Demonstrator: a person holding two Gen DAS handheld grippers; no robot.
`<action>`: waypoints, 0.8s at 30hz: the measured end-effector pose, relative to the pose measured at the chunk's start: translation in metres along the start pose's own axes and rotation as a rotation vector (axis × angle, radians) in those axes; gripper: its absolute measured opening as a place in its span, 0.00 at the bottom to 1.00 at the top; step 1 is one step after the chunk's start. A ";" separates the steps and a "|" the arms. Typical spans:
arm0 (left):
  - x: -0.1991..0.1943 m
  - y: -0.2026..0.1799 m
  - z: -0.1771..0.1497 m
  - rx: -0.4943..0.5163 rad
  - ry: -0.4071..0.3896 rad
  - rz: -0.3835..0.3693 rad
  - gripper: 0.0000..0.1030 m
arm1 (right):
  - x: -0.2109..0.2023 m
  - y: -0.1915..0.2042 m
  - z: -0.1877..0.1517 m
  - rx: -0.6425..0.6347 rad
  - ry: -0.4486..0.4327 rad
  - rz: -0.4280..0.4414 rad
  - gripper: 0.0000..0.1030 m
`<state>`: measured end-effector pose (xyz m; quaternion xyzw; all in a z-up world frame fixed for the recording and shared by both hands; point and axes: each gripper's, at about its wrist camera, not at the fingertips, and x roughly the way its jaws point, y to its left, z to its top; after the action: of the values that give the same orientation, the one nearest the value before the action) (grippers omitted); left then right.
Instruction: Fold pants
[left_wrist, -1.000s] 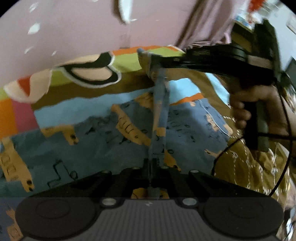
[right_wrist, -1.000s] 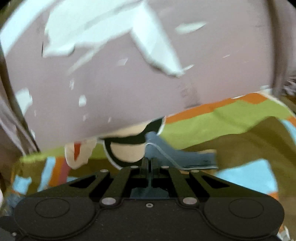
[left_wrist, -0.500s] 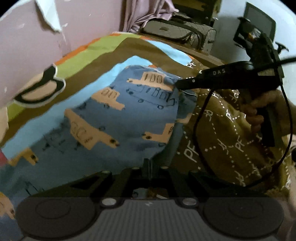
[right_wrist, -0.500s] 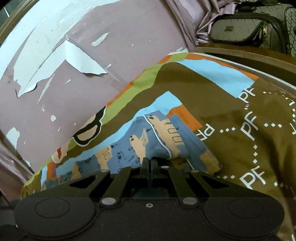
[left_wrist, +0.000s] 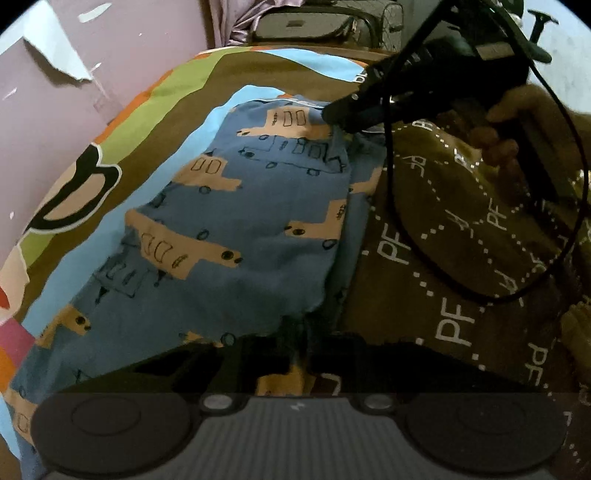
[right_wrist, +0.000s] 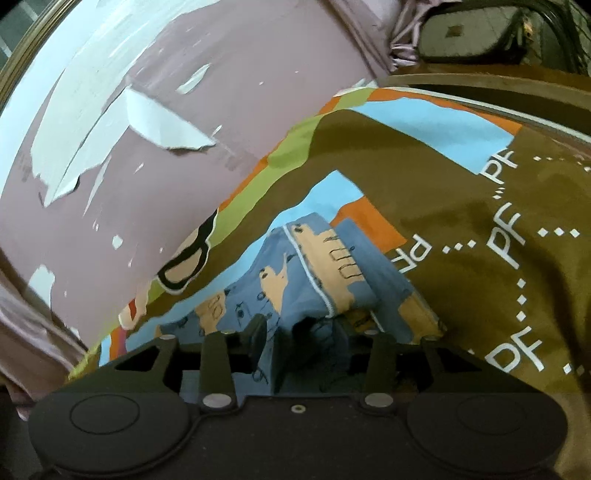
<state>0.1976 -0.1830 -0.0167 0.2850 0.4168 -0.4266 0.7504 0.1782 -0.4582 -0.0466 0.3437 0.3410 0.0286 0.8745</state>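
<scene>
The blue pants with tan vehicle prints lie folded over on the patterned bedspread. In the left wrist view my left gripper is open at the near folded edge, with cloth between its spread fingers. My right gripper rests at the far corner of the pants. In the right wrist view the right gripper is open, its fingers spread around a bunched fold of the pants.
A purple wall with peeling paint runs along the left of the bed. A grey bag and a curtain stand beyond the bed's far end. A black cable loops over the bedspread on the right.
Both grippers carried the pants edge over and down onto the bed, completing a fold. Both then went from shut on the cloth to open.
</scene>
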 end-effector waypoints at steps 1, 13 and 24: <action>0.000 0.000 0.001 0.004 0.002 0.004 0.02 | 0.001 -0.003 0.003 0.031 -0.002 0.004 0.42; -0.019 -0.008 -0.001 0.009 -0.056 0.035 0.00 | -0.028 0.025 0.006 -0.125 -0.180 -0.088 0.05; -0.012 0.000 -0.003 -0.001 -0.012 -0.033 0.02 | -0.029 0.000 -0.019 -0.149 -0.057 -0.223 0.16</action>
<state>0.1929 -0.1758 -0.0073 0.2750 0.4171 -0.4406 0.7458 0.1442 -0.4554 -0.0403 0.2384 0.3490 -0.0535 0.9047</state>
